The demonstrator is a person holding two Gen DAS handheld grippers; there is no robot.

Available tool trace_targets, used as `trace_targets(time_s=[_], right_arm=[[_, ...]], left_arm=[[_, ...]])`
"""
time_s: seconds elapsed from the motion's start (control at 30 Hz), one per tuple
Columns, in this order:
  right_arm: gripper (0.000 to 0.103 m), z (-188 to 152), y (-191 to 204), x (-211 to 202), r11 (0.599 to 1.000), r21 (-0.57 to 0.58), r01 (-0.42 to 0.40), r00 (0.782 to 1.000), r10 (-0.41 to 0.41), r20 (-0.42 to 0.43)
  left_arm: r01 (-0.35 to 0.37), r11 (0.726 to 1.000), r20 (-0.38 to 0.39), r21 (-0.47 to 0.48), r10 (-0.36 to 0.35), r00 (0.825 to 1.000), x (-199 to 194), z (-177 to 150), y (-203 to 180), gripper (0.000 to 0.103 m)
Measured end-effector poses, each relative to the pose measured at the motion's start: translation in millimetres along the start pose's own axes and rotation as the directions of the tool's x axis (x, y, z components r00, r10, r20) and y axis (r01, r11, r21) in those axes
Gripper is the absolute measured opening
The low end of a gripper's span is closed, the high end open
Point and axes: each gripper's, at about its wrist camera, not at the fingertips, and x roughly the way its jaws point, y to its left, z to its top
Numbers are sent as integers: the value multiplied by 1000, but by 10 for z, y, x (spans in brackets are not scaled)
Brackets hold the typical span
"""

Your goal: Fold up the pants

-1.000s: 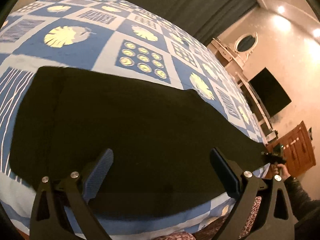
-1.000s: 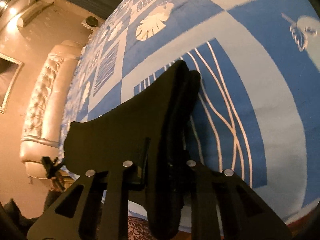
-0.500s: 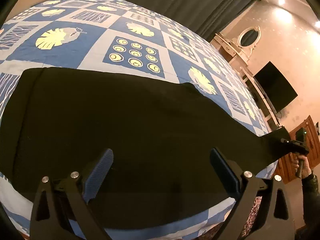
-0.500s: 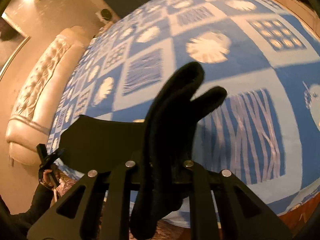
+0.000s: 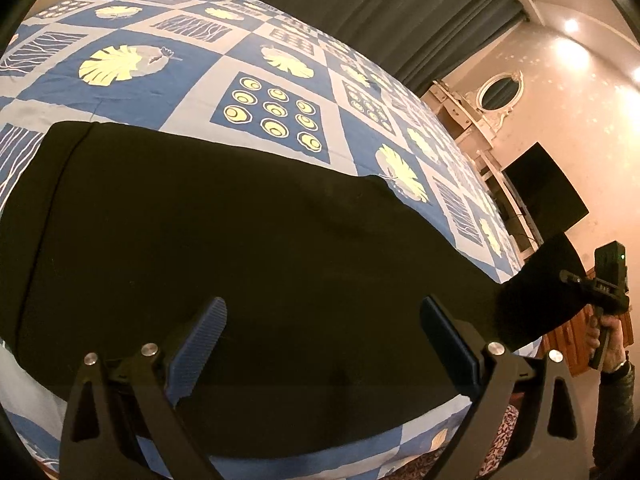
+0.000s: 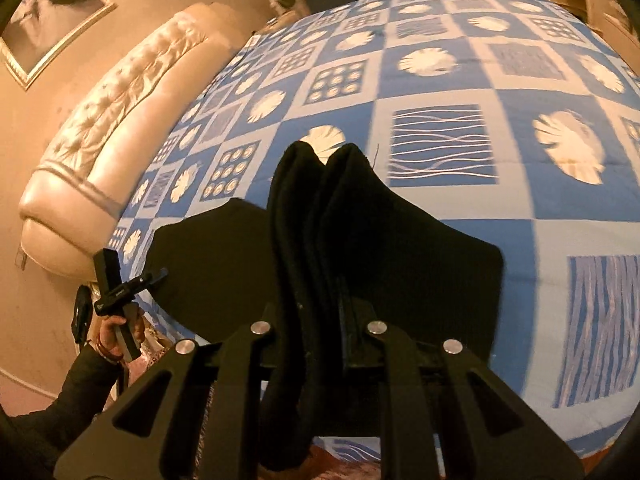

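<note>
Black pants (image 5: 248, 248) lie flat lengthwise across a blue patterned bedspread (image 5: 152, 92). My left gripper (image 5: 324, 320) is open and empty, hovering just above the pants near the bed's front edge. My right gripper (image 6: 320, 312) is shut on the hem end of the pants (image 6: 320, 208), which bunches up between its fingers and is lifted off the bed. In the left wrist view the right gripper (image 5: 576, 284) shows at far right holding the raised pant end (image 5: 536, 292). In the right wrist view the left gripper (image 6: 132, 284) shows at far left.
A cream tufted headboard (image 6: 108, 120) runs along the bed's left side in the right wrist view. Dark curtains (image 5: 380, 20), a dresser with an oval mirror (image 5: 496, 92) and a black TV (image 5: 544, 196) stand beyond the bed.
My right gripper has lifted the pant end up off the bed and swung it inward over the bed. My left gripper stays open above the pants.
</note>
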Motion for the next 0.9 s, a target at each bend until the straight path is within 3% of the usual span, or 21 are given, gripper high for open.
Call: trace_targets(time_s=[0.23,0.53,0.9], right_arm=[[14,-4,483,579,995,-89,37,998,-42,-54],[14,-174,756,1324,983,-150,103,983,-124,-135],[14,-328,932,1771,977,-164,134,971,-162,-174]], left_arm=[[1,1000,1,1,-1,1000,0,-9,-16,96],[7,1000,4,-7,-7,1000,0,-7,-16,96],[2,1000,4,2,-3,1000,0,-3,-19,96]])
